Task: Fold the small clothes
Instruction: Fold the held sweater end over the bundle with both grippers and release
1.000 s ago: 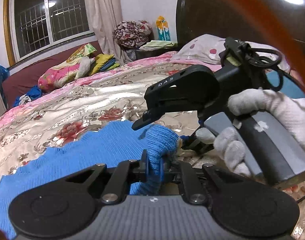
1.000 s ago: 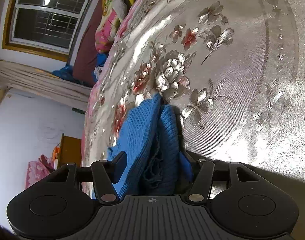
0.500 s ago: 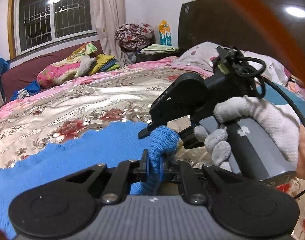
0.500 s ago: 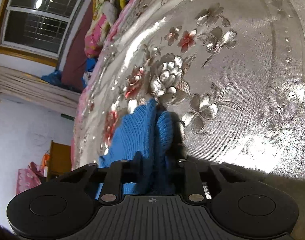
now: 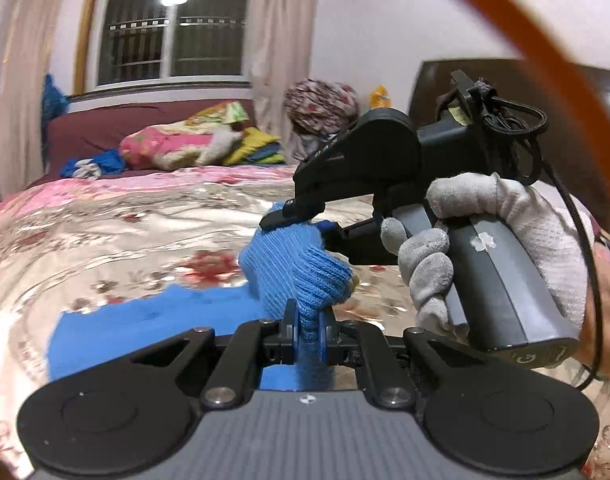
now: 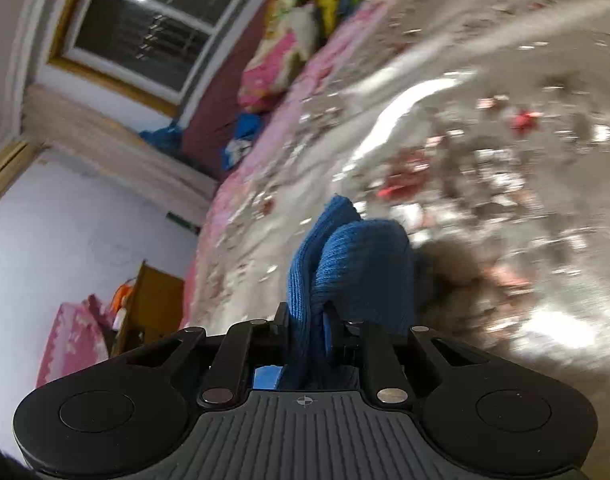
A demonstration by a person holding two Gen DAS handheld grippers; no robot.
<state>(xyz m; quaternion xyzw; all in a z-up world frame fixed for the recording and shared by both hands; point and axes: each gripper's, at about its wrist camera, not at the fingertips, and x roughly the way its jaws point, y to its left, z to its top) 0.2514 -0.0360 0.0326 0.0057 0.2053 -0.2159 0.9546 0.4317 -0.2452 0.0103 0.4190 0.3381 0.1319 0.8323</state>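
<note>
Left gripper (image 5: 308, 330) is pinching a bunched fold of the blue knit garment (image 5: 297, 268) at lower centre of its view, the rest trailing onto the floral bedspread (image 5: 105, 240) (blurred). Right gripper (image 6: 309, 332), gripped by a white-gloved hand (image 5: 501, 240), is closing its jaws on another fold of the same knit.

Both wrist cams close, facing bedspread (image 5: 105, 216); shared.
</note>
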